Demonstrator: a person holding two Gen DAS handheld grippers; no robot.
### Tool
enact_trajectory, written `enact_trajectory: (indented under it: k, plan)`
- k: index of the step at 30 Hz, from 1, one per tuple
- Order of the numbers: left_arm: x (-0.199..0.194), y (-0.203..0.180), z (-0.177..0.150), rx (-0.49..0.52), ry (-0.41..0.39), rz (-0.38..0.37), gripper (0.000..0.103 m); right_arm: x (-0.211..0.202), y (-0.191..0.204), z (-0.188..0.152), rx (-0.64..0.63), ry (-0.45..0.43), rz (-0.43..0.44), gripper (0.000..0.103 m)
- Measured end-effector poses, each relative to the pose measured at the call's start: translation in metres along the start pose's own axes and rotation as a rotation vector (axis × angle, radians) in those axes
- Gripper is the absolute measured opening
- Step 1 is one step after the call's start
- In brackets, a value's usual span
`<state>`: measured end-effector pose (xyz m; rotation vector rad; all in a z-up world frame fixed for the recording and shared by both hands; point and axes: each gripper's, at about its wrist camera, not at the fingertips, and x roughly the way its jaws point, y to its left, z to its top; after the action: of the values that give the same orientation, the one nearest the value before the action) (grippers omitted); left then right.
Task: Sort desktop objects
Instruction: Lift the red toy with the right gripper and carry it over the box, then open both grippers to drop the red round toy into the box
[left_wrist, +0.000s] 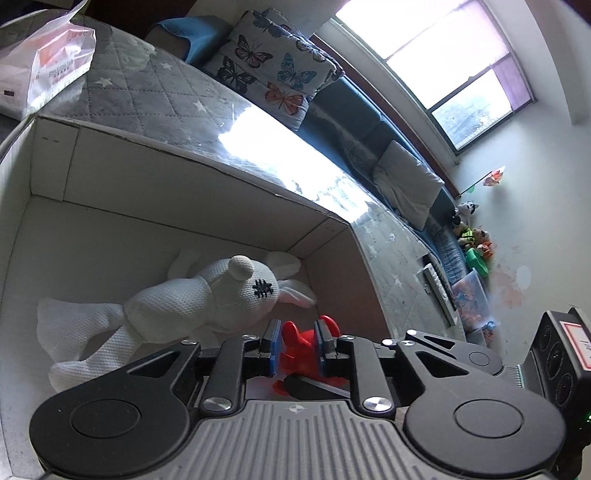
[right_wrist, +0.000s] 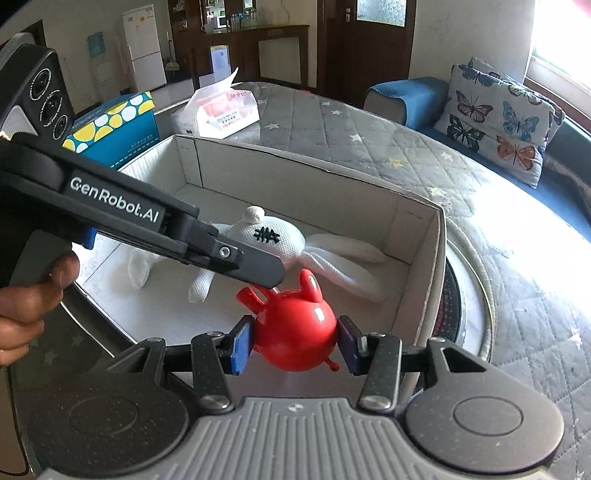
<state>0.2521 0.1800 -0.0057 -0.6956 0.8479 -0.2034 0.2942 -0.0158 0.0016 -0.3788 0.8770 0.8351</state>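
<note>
Right gripper: jaws clamped on the round body of a red toy, blue pads pressing both sides. The toy has two rounded ears on top and a small nub at about 5 o'clock. It hangs over the near edge of an open white cardboard box.

Left gripper: comes in from 9 o'clock in the right wrist view, tips at the toy's ear area. In the left wrist view its jaws stand narrowly apart with a red part of the toy between the blue pads; a thin gap shows on one side, so no firm squeeze there. Contact on the other pad: cannot tell.

A hand shows at 9 o'clock in the right wrist view, holding the left gripper's handle.

A white plush rabbit lies on its side on the box floor, black stitched mark on the head, long ears trailing toward 3 o'clock.

The box sits on a table with a grey quilted star cover. Beyond the box at 11 o'clock: a tissue pack and a blue dotted box. A butterfly pillow rests on the sofa at 2 o'clock.
</note>
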Motion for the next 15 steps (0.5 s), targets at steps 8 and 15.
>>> enact_trajectory:
  k: [8,15]
  plan:
    - [-0.001,-0.005,-0.004,0.011,0.005,0.014,0.025,-0.005,-0.002,-0.002,0.018,-0.021,-0.008,0.05]
    - [-0.016,-0.017,-0.01,0.045,-0.016,0.018,0.025,-0.03,-0.007,-0.009,0.063,-0.087,-0.009,0.05]
